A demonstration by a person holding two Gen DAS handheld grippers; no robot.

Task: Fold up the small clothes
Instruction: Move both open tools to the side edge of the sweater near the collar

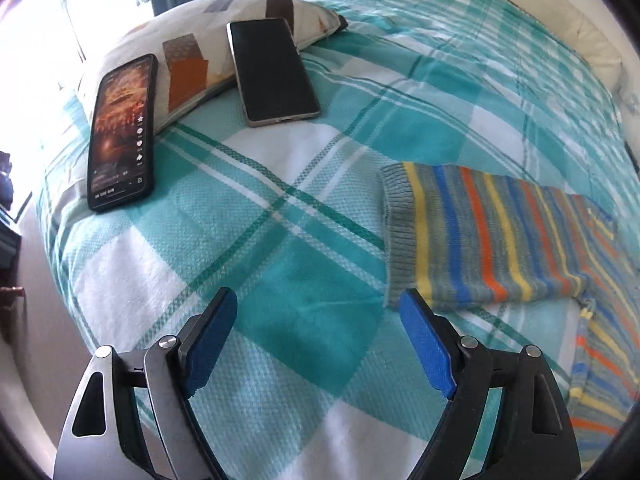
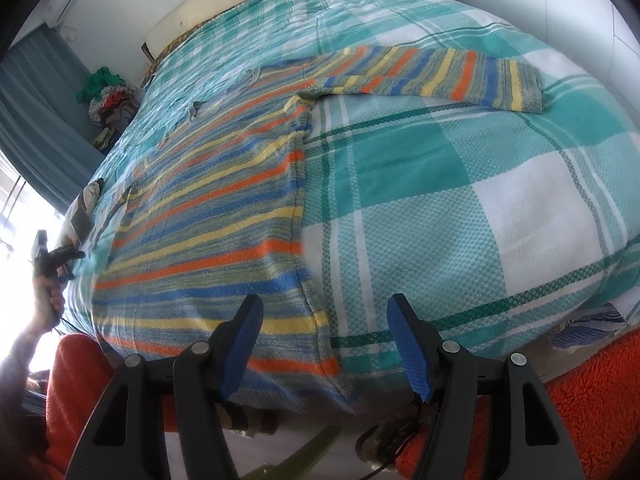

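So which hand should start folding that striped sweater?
Probably left: its gripper hangs open right beside the sweater sleeve cuff. The right gripper, also open, sits over the bottom hem.

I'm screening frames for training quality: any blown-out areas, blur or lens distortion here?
Left wrist view: window at upper left is blown out white; fisheye bends the checked bedspread; phones and striped sweater sleeve look sharp. Right wrist view: overexposed at the left edge, dark vignette corners, sweater body slightly soft.

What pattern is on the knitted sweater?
Knitted sweater: orange, yellow, blue and grey stripes; clearest in right wrist view.
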